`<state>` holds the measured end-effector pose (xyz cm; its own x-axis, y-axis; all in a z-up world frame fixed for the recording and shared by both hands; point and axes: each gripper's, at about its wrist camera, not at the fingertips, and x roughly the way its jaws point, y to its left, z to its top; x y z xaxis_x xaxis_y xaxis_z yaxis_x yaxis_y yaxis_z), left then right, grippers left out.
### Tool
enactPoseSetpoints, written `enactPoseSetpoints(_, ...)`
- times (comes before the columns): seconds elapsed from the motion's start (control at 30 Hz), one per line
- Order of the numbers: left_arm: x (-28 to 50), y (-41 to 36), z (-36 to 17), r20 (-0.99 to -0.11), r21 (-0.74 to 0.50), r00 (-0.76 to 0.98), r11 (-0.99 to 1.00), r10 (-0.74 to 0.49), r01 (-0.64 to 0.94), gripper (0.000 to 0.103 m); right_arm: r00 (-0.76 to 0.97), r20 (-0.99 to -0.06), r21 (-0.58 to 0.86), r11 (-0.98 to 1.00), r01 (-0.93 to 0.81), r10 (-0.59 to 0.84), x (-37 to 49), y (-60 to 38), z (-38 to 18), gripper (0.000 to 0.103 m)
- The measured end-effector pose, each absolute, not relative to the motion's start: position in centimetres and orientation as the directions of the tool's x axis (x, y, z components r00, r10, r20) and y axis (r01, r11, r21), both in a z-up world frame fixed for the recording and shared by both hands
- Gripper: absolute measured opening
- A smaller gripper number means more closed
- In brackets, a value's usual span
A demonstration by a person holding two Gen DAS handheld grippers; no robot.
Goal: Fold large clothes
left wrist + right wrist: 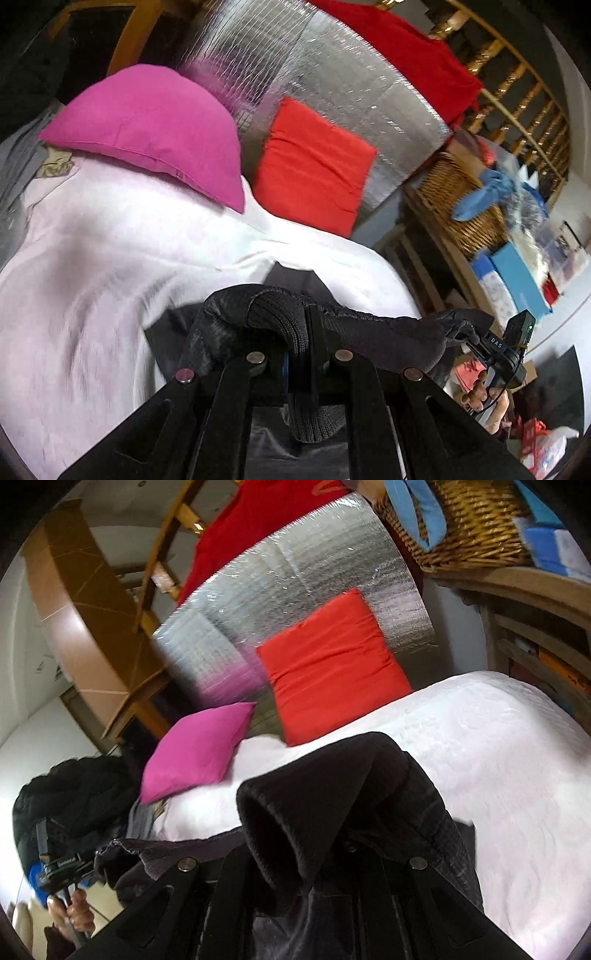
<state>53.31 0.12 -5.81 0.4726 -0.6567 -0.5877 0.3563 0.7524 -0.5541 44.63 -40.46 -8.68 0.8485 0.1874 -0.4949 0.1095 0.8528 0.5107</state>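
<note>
A large black garment [354,332] hangs stretched between my two grippers above the white bed [110,277]. My left gripper [299,354] is shut on its ribbed hem, which folds over the jaws. The fabric runs right to my right gripper [476,339], seen in the left wrist view pinching the far edge. In the right wrist view my right gripper [314,853] is shut on the garment [325,797], whose ribbed cuff hides the fingertips. My left gripper [88,864] shows at lower left, holding the other end.
A pink pillow [147,129] and a red cushion [314,166] lie at the head of the bed against a silver foil panel [332,74]. A wicker basket [465,206] and shelves with boxes stand to the right. A dark clothes pile [74,797] sits left of the bed.
</note>
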Motion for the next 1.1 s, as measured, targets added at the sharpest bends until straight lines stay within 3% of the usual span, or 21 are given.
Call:
enactPoseSetpoints(0.27,61.5,-2.9,-12.9,-0.679,-0.531,0.433,0.804,-0.593,0.269,0.009,0.800,-0.589,0.477,0.847,0.232,0.113,55.3,-42.4,-15.6,0.009)
enactPoseSetpoints(0.7,65.2,-3.2,-18.7,-0.691,-0.529,0.448,0.819,-0.567,0.220,0.009,0.772,-0.634,0.420,0.859,0.293,0.047,60.7,-42.8,-20.8,0.009)
enactPoseSetpoints(0.93,65.2,-3.8,-20.7,-0.698,-0.510,0.474,0.837,-0.537,0.198,0.013,0.700,-0.704,0.478,0.810,0.339,0.122,62.3,-44.0,-23.3,0.013)
enactPoseSetpoints(1.1,64.5,-3.2,-19.8,-0.703,-0.511,0.461,0.835,-0.542,0.202,0.014,0.680,-0.699,0.572,0.745,0.343,0.223,61.8,-45.2,-23.4,0.019)
